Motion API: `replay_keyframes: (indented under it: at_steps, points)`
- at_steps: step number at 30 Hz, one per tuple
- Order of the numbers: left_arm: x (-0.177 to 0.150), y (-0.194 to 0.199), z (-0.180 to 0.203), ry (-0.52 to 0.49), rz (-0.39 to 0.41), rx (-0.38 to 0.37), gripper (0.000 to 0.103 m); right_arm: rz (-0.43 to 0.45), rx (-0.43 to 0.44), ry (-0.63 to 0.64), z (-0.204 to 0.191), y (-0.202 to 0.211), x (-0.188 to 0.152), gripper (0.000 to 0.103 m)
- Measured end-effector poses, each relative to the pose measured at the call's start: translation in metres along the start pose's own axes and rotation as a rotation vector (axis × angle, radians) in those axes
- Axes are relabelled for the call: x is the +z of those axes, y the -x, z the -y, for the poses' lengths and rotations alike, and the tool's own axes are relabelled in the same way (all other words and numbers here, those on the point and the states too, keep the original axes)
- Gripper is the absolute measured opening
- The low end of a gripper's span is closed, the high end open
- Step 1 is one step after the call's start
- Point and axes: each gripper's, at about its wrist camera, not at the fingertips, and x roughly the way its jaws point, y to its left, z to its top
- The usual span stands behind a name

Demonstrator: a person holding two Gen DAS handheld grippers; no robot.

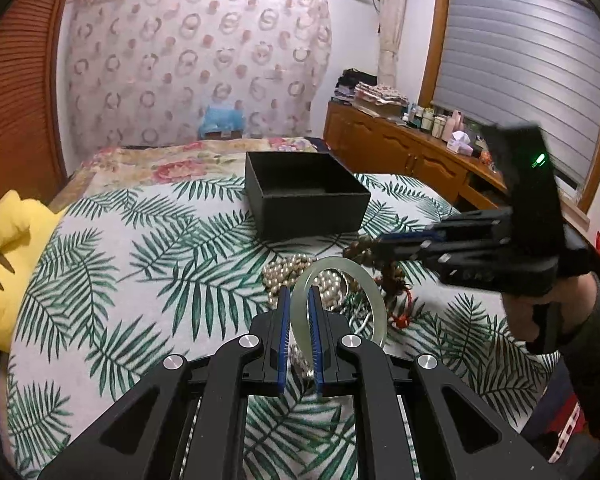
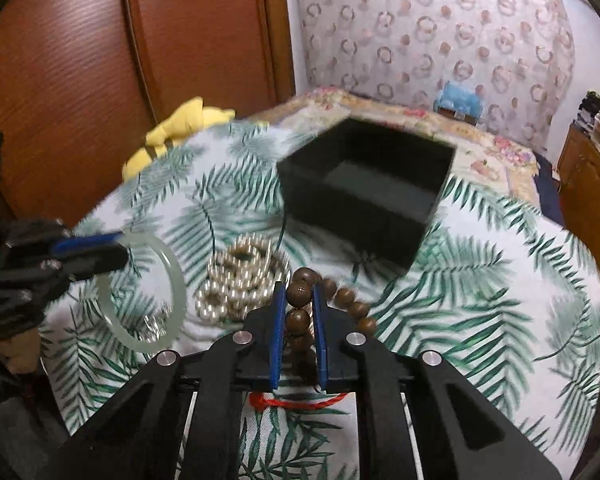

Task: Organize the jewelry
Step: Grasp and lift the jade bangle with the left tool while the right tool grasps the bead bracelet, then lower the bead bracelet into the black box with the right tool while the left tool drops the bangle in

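Jade bangle (image 1: 336, 300) is gripped by left tongs (image 1: 299, 320); wooden bead string (image 2: 300, 304) is clamped in right tongs (image 2: 299, 320), both just above the bed (image 1: 100, 248). Pearl pile (image 2: 236, 280) is left lying. Pickup judged done; next, carry to black box (image 2: 364, 188) beyond, release inside.

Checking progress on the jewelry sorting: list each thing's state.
Left gripper: shut on pale green jade bangle.
Right gripper: shut on brown wooden bead strand.
Black square box: open, looks empty.
Cream pearl strand: heaped on leaf-print bedspread.
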Motion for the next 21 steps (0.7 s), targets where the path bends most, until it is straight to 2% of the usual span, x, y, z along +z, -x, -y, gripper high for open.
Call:
replay_keyframes:
  at_steps: [8, 21]
  points:
    - [0.022, -0.012, -0.001, -0.024, 0.019, 0.005, 0.008, 0.096, -0.03, 0.003, 0.019, 0.036, 0.037, 0.015]
    - [0.049, -0.023, 0.001, -0.062, 0.035, 0.035, 0.008, 0.164, -0.05, -0.028, 0.045, 0.04, 0.083, 0.015]
